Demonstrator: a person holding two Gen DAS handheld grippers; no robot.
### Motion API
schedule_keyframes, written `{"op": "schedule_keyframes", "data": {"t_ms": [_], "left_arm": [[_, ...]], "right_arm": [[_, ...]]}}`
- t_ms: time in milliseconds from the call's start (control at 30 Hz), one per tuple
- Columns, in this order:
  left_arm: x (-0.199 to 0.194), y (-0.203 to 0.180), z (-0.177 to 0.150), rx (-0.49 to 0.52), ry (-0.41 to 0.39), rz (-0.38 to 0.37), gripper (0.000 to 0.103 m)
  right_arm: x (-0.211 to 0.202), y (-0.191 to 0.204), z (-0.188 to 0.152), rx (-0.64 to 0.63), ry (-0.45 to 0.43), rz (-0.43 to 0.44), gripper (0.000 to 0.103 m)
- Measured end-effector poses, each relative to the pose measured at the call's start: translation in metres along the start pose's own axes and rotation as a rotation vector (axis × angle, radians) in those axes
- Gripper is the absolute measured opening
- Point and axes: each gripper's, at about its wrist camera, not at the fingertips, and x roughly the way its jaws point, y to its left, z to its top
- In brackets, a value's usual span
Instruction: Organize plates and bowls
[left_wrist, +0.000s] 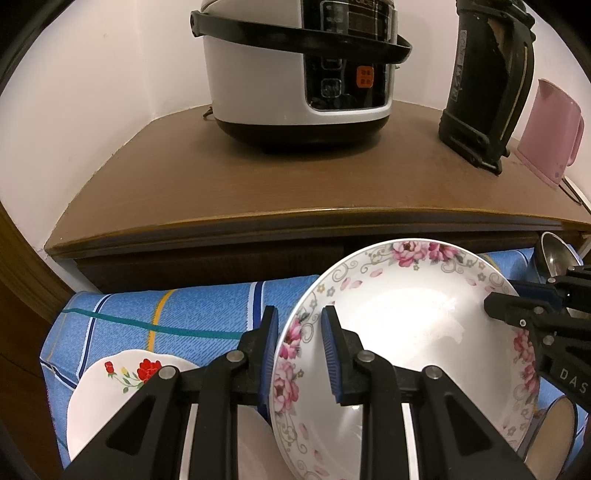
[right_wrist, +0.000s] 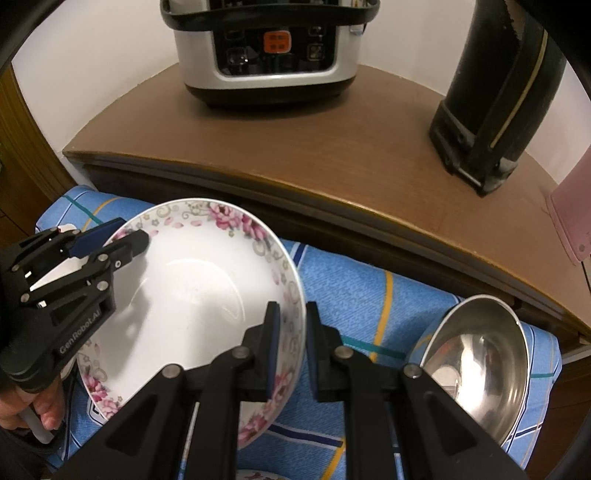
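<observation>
Both grippers hold one pink-flowered plate (left_wrist: 406, 332) by opposite edges, lifted and tilted above the blue checked cloth (left_wrist: 184, 314). The left gripper (left_wrist: 299, 354) has its jaws pinching the plate's left rim, one pad on each face. The right gripper (right_wrist: 291, 350) has its jaws pinching the right rim the same way. A two-sided hold likely keeps the wide, slick plate from swinging while it is carried to a stack.

The plate is glazed white ceramic, shallow and round, with a band of pink roses and grey scrolls; glare shows on its well. The jaw pads are ribbed blue rubber, good for grip on glaze.

Near left, a second white plate with red flowers (left_wrist: 122, 387) lies flat on the cloth, partly under the left gripper, a probable stacking spot. At right, a stainless steel bowl (right_wrist: 476, 369) sits on the cloth, shiny and deep. In the right wrist view a hand (right_wrist: 22, 413) shows at the near left.

Far on the brown wooden counter (right_wrist: 332, 147) stand a rice cooker (left_wrist: 299, 74), a black flask (left_wrist: 484, 92) and a pink jug (left_wrist: 550, 136).
</observation>
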Motion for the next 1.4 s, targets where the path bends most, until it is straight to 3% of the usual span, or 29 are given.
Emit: {"op": "schedule_keyframes", "data": {"t_ms": [1000, 1400], "left_arm": [[-0.004, -0.001, -0.007, 0.021, -0.004, -0.003, 0.026], [-0.004, 0.001, -0.008, 0.012, -0.004, -0.013, 0.026]], "right_arm": [[0.004, 0.011, -0.003, -0.052, 0.02, -0.052, 0.017], [0.008, 0.015, -0.003, -0.077, 0.027, -0.081, 0.023]]}}
